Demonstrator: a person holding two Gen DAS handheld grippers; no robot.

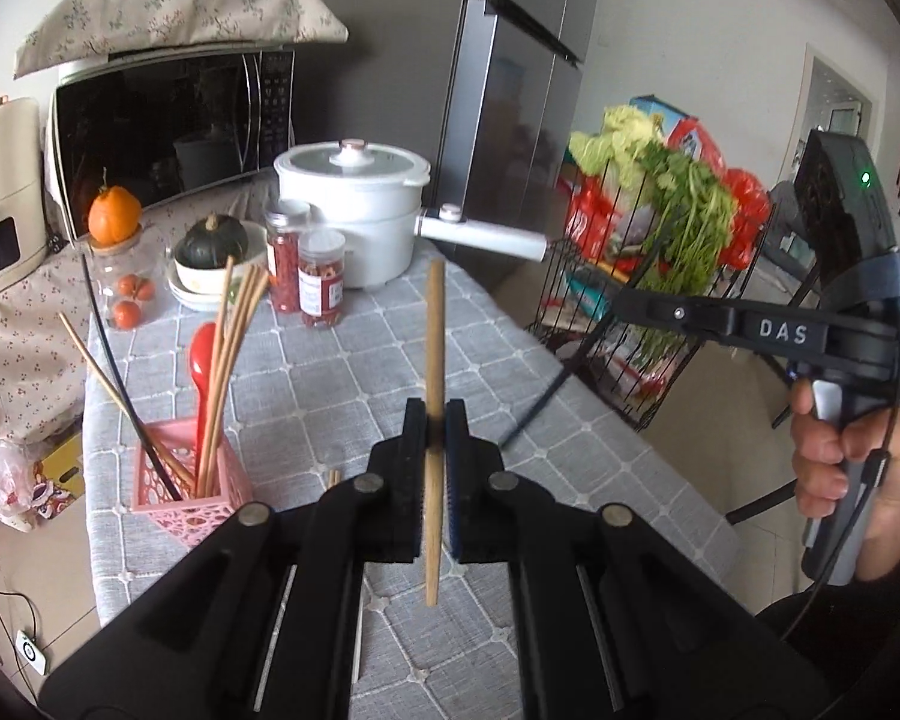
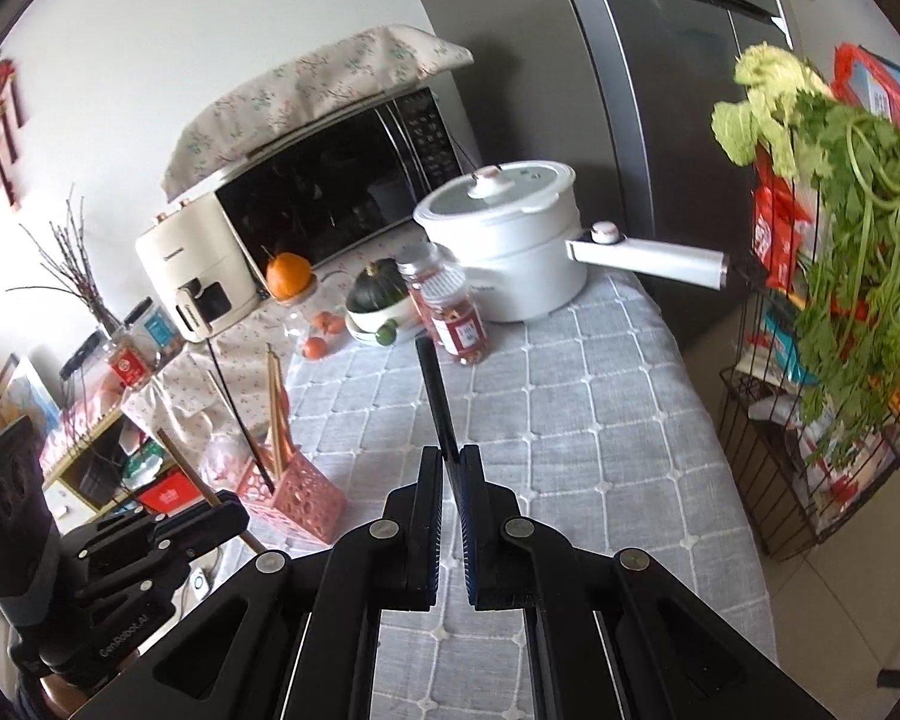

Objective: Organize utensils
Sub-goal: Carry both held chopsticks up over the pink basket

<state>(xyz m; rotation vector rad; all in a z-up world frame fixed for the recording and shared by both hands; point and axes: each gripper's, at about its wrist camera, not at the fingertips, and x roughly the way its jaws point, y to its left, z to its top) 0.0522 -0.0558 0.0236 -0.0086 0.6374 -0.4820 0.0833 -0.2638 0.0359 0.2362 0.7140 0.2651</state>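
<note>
My left gripper [image 1: 435, 414] is shut on a light wooden chopstick [image 1: 434, 324], which stands nearly upright above the grey checked tablecloth [image 1: 342, 372]. To its left stands a pink openwork holder [image 1: 186, 480] with a red spoon [image 1: 203, 354], several wooden chopsticks [image 1: 234, 330] and a black one. My right gripper [image 2: 450, 456] is shut on a black chopstick [image 2: 435, 396] that points away over the table. In the right wrist view the holder [image 2: 300, 498] sits at the lower left, with the left gripper [image 2: 234, 510] just in front of it.
A white pot [image 1: 354, 216] with a long handle, two spice jars [image 1: 321, 282], a squash in bowls and a microwave [image 1: 168, 126] fill the far end. A black wire rack [image 1: 660, 360] with greens stands off the table's right edge. Another chopstick [image 1: 333, 477] lies beneath my left fingers.
</note>
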